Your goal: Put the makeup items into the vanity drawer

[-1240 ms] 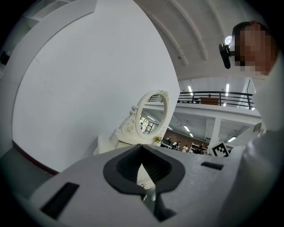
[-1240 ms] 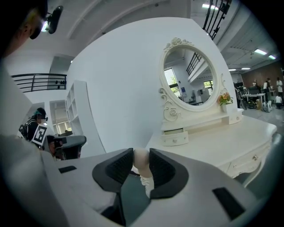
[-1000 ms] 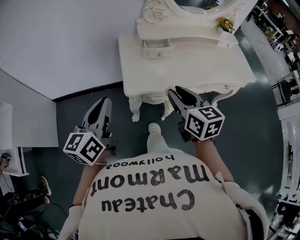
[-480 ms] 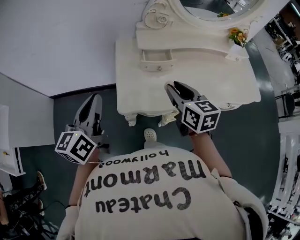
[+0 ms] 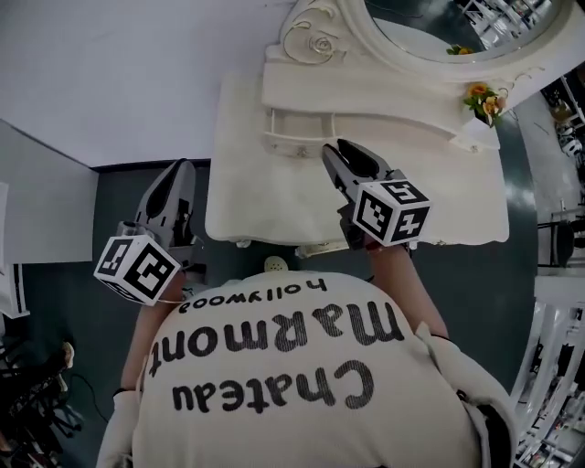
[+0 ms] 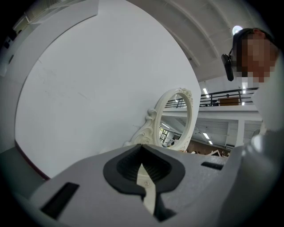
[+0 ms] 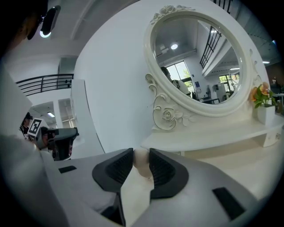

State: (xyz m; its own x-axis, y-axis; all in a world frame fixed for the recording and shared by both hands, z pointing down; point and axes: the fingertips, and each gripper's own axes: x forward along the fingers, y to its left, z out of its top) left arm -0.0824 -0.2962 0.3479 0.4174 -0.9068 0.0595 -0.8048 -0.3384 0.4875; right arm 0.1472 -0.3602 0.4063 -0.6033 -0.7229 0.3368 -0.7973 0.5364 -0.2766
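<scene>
bare vanity top (image 5: 274,187), walled behind by mirror (image 5: 430,23).

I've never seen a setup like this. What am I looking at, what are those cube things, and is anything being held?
A person holds a two-jaw gripper in each hand; the patterned cubes are parts of them. The top-down picture comes from a camera on the person's head; the other two from cameras riding on each gripper, looking along its jaws. The right gripper hangs over a white vanity table with an oval mirror, a small drawer and flowers; its jaws stand apart, holding nothing. The left gripper, beside the table, has its jaws together, empty. No makeup items show.
</scene>
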